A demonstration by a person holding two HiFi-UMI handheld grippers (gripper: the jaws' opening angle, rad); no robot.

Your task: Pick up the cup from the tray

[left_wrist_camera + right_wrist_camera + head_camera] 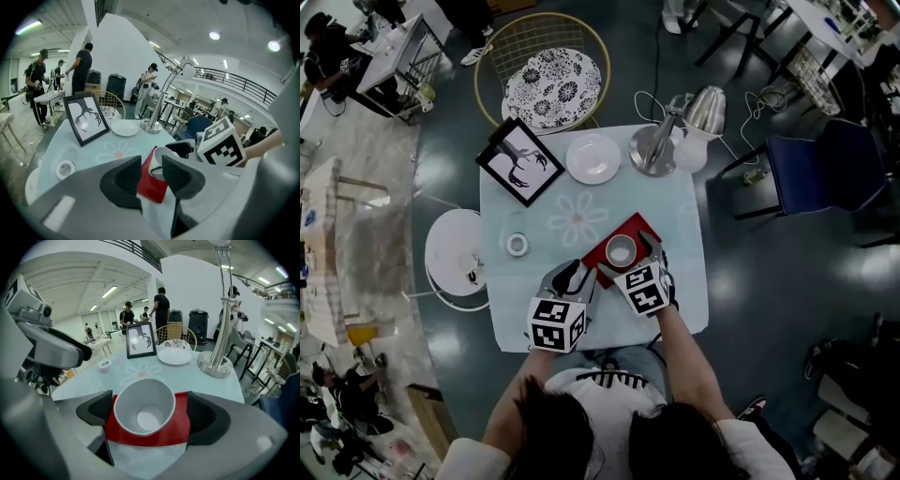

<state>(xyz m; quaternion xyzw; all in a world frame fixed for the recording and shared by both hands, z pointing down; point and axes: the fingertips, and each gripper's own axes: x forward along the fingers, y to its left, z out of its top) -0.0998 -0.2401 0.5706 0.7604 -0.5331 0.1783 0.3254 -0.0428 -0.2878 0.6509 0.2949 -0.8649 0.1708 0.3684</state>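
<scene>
The table (581, 202) carries a red tray (641, 225) toward five o'clock in the head view, with the cup (621, 250) upright on it. The right gripper (150, 420) straddles the cup with its jaws spread. The step is the grasp: next it must squeeze, then lift. The left gripper (152, 180), spread and empty, hovers at the tray's eight o'clock. Only the right gripper view shows the gaps beside the cup.
</scene>
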